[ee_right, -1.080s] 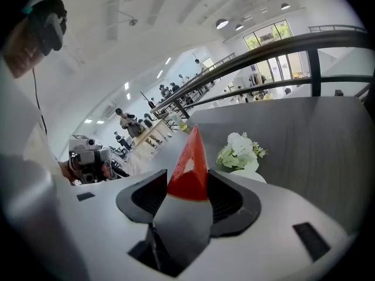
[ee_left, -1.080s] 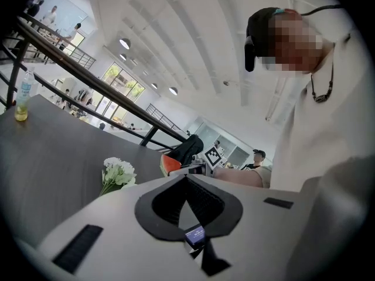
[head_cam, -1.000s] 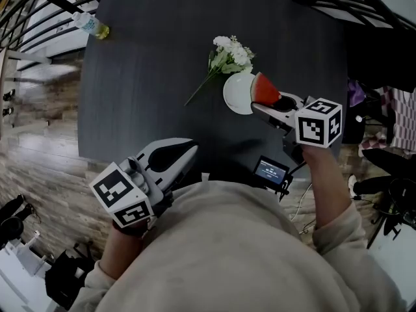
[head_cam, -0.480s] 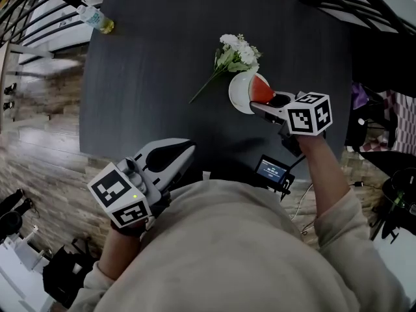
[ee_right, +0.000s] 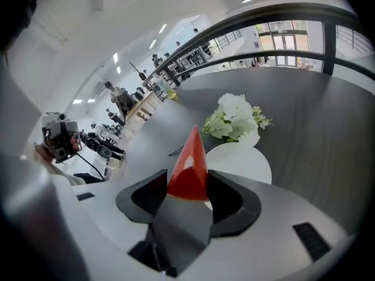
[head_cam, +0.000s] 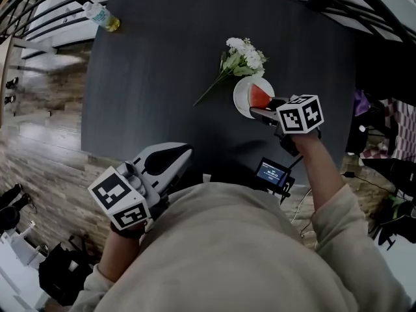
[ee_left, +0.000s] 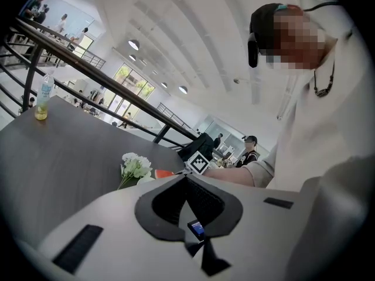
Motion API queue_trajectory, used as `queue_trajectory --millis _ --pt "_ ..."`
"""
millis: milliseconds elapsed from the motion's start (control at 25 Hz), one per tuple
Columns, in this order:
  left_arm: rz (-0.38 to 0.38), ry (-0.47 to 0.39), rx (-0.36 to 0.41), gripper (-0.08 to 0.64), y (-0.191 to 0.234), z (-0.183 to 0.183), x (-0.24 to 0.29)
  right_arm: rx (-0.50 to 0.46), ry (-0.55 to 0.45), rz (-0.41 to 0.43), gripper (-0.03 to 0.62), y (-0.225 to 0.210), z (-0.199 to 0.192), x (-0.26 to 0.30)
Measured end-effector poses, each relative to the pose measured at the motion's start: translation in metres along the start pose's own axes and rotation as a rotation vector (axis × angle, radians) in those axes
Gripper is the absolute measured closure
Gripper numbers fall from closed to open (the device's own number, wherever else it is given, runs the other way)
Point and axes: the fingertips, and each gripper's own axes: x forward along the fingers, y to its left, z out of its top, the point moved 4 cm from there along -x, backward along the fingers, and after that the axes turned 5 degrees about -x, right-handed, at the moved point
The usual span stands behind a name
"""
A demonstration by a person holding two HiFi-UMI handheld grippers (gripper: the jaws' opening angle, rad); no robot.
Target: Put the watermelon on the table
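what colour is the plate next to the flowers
White, plain with no pattern. The plate shows best in the right gripper view.

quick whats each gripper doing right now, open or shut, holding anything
Left gripper: shut, nothing between its jaws.
Right gripper: shut on the watermelon slice.

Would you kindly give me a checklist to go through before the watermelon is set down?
1. Right claw shut on watermelon: ok.
2. Bare table under watermelon: not ok, the white plate lies there.
3. Watermelon clear of plate surface: cannot tell.
4. Free table spot: ok, dark top bare left of plate.
5. Left claw clear: ok, shut, empty, near table edge.
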Motion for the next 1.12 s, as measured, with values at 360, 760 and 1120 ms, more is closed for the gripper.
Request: queue_trajectory --millis 360,760,1120 --pt "0.029 -0.015 -0.027 0.552 0.010 -0.005 -0.008 0.014 0.110 -0.071 0.364 -0.027 -0.013 0.028" --pt "0.048 -0.028 -0.040 0.552 0.013 -0.003 -0.014 -0.019 0.189 -0.176 0.367 -0.054 -0.012 0.060" --pt "0.048 -0.019 -0.036 0.552 0.014 -0.006 -0.010 -0.043 0.243 -0.192 0.367 -0.055 -0.009 0.065"
